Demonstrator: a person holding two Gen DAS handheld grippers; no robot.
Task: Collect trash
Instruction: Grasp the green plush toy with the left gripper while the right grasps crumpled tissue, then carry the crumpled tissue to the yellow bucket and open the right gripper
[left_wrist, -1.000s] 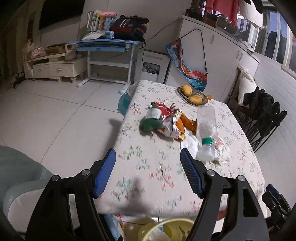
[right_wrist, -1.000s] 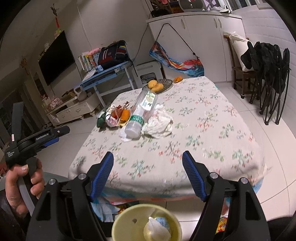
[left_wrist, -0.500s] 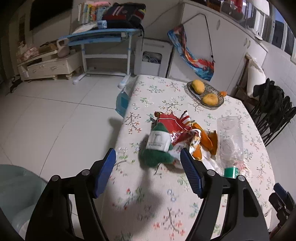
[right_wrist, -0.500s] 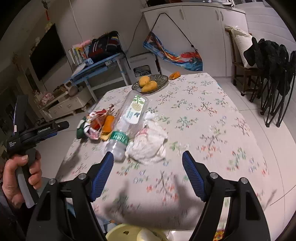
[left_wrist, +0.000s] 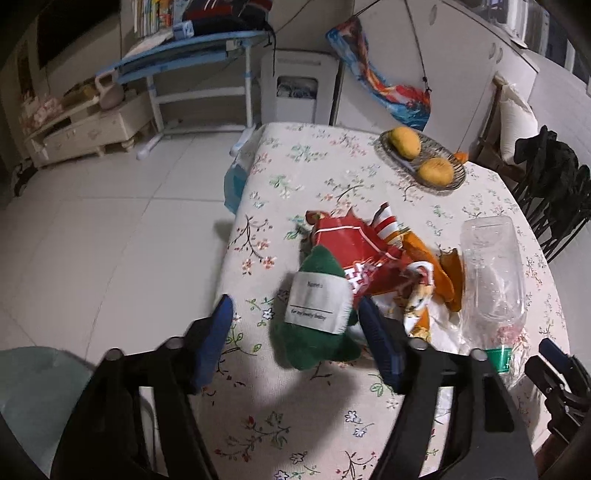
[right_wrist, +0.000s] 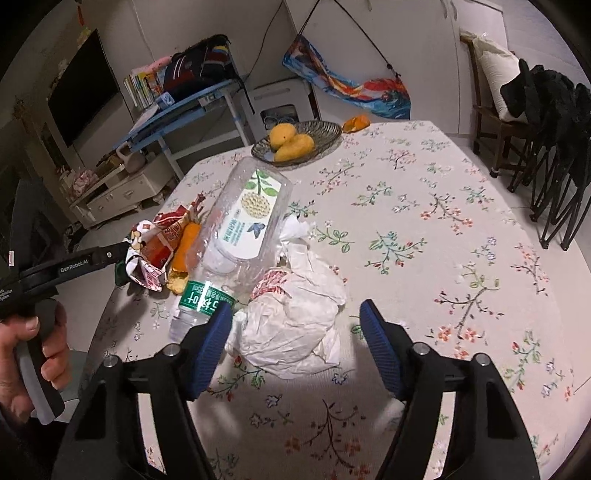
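Note:
A pile of trash lies on the floral tablecloth (left_wrist: 280, 192). A green pouch with a white label (left_wrist: 317, 317) sits between the fingers of my left gripper (left_wrist: 295, 325), whose jaws are closing; the pads do not press on it. Behind it lie a red snack wrapper (left_wrist: 351, 243) and orange peel (left_wrist: 448, 273). An empty clear bottle (right_wrist: 247, 221) with a green band lies beside a crumpled white bag (right_wrist: 295, 325). My right gripper (right_wrist: 295, 332) straddles that bag, jaws closing, pads apart from it.
A wire dish of mangoes (right_wrist: 295, 144) stands at the table's far end. Black folding chairs (right_wrist: 554, 122) line the right side. A hand holds the left gripper's handle (right_wrist: 40, 332). Tiled floor (left_wrist: 110, 221) lies left of the table.
Both grippers moved forward and down over the table. The yellow bin at the near edge left both views. Both pairs of jaws narrowed, the left around the green pouch, the right around the white bag.

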